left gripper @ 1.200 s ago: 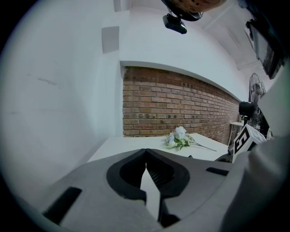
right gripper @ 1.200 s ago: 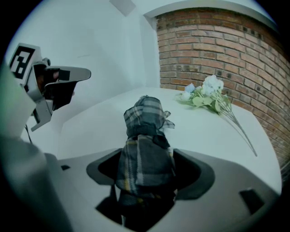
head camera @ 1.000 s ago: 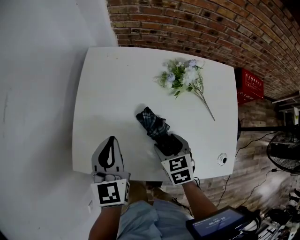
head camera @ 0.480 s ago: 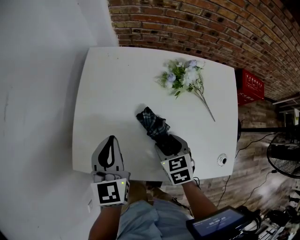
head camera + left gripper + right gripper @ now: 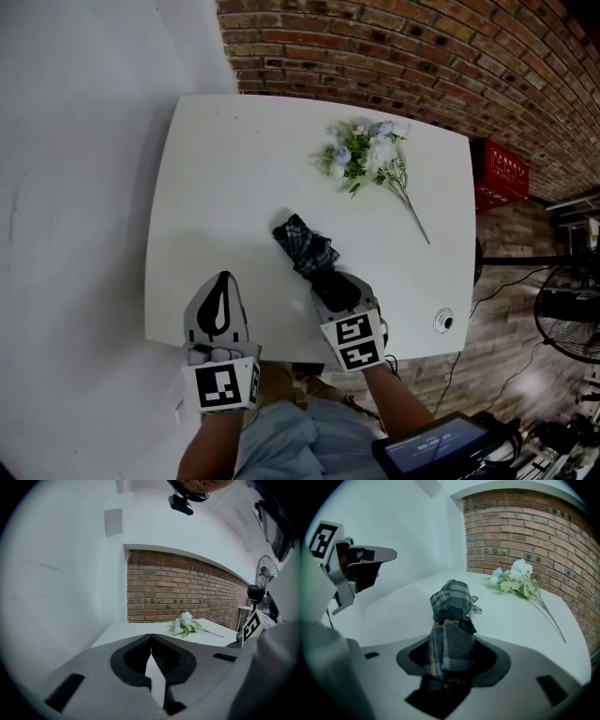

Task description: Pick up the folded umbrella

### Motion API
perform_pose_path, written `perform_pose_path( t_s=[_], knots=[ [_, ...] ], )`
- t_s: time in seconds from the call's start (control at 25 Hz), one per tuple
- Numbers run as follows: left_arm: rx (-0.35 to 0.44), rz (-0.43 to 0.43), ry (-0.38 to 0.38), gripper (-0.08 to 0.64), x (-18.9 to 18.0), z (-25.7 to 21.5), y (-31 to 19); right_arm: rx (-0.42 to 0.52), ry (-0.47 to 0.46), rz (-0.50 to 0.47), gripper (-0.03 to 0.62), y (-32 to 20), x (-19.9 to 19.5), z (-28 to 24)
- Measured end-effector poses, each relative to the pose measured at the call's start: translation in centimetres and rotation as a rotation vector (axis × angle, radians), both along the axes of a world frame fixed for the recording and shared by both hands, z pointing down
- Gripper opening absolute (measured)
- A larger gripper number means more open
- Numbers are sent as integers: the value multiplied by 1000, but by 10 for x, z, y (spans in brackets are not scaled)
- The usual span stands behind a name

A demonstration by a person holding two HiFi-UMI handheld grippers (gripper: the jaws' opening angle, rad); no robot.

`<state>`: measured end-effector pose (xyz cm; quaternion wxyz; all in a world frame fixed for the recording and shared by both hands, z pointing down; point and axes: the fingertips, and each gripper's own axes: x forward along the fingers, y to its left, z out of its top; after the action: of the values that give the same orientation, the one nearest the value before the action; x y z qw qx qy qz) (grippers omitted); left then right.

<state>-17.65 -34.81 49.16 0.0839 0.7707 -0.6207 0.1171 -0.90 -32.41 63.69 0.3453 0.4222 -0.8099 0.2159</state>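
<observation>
The folded umbrella [image 5: 305,246], in dark plaid cloth, lies on the white table [image 5: 225,169] near its front edge. My right gripper [image 5: 336,286] sits over its near end. In the right gripper view the umbrella [image 5: 451,616] fills the gap between the jaws of the right gripper [image 5: 452,641]. The jaws have just been closing and both pads touch the cloth. My left gripper [image 5: 221,278] rests at the table's front left, apart from the umbrella. It is shut and holds nothing, as the left gripper [image 5: 150,637] shows in its own view.
A bunch of artificial flowers [image 5: 367,152] lies at the far right of the table. A small round fitting [image 5: 444,319] sits near the front right corner. Beyond the table stand a brick wall, a red box [image 5: 504,171] and a fan [image 5: 567,314].
The right gripper's jaws have drawn in around the umbrella's near end. Neither hand has shifted, and the umbrella lies where it was.
</observation>
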Motion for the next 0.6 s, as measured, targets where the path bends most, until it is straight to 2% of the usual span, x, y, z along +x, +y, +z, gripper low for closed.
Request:
perform_pose_path(
  t_s=[0.6],
  knots=[
    [5, -3, -4, 8, 0, -2, 4, 15, 3, -5, 195, 1, -1, 1]
  ],
)
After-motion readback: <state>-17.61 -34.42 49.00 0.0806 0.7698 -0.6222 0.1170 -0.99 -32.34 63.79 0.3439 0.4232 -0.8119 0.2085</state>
